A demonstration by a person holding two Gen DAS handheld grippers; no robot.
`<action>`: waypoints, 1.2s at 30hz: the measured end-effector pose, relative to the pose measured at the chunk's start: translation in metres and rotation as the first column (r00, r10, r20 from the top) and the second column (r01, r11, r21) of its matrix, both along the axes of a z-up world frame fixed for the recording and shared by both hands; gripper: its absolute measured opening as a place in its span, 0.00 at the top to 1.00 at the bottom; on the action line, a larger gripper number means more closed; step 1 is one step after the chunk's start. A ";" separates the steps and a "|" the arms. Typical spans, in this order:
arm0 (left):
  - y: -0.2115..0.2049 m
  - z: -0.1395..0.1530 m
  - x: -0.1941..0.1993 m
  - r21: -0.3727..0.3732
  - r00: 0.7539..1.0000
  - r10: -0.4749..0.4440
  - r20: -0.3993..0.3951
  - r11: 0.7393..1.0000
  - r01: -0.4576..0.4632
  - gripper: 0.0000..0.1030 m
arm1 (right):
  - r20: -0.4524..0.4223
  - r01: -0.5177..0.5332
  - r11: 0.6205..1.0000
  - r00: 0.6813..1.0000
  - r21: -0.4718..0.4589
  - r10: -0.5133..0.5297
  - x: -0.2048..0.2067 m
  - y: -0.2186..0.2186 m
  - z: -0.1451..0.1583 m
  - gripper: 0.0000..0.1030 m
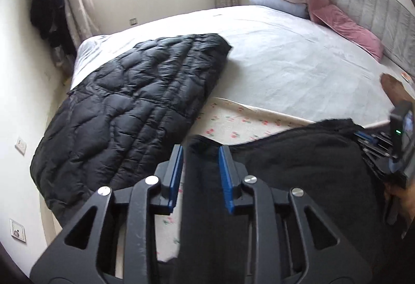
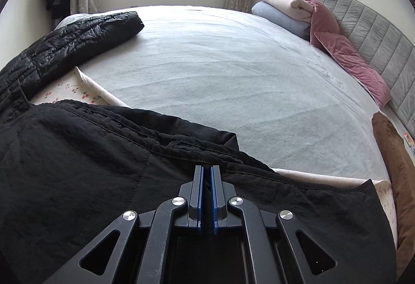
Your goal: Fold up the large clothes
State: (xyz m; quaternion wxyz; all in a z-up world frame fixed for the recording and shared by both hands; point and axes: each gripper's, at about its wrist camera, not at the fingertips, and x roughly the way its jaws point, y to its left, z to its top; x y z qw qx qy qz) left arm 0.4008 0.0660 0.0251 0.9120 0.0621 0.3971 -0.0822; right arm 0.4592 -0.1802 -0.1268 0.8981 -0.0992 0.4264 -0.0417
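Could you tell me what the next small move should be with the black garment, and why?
Probably close the left gripper on the black garment. Its jaws stand apart with a strip of the fabric between them, seemingly not pinched, while the right gripper is shut on the garment's edge; both need a hold to fold.

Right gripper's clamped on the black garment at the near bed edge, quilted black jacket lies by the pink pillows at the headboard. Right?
Not quite. The quilted black jacket lies at the far-left corner, opposite the pink pillows, per the right wrist view. The right gripper does clamp the black garment.
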 end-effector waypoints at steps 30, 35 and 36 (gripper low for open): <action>0.004 -0.035 -0.022 0.122 0.999 0.028 -0.032 0.992 -0.024 0.37 | 0.021 0.320 0.921 0.943 0.223 -0.333 -0.139 -0.233 0.056 0.39; -0.017 -0.013 -0.111 -0.017 0.993 -0.120 0.005 0.993 0.120 0.23 | 0.019 0.107 0.968 0.993 0.227 -0.114 -0.195 -0.130 0.051 0.36; -0.017 -0.016 -0.121 -0.028 0.991 -0.135 -0.001 0.991 0.135 0.23 | 0.010 0.089 0.970 0.996 0.227 -0.093 -0.206 -0.118 0.044 0.36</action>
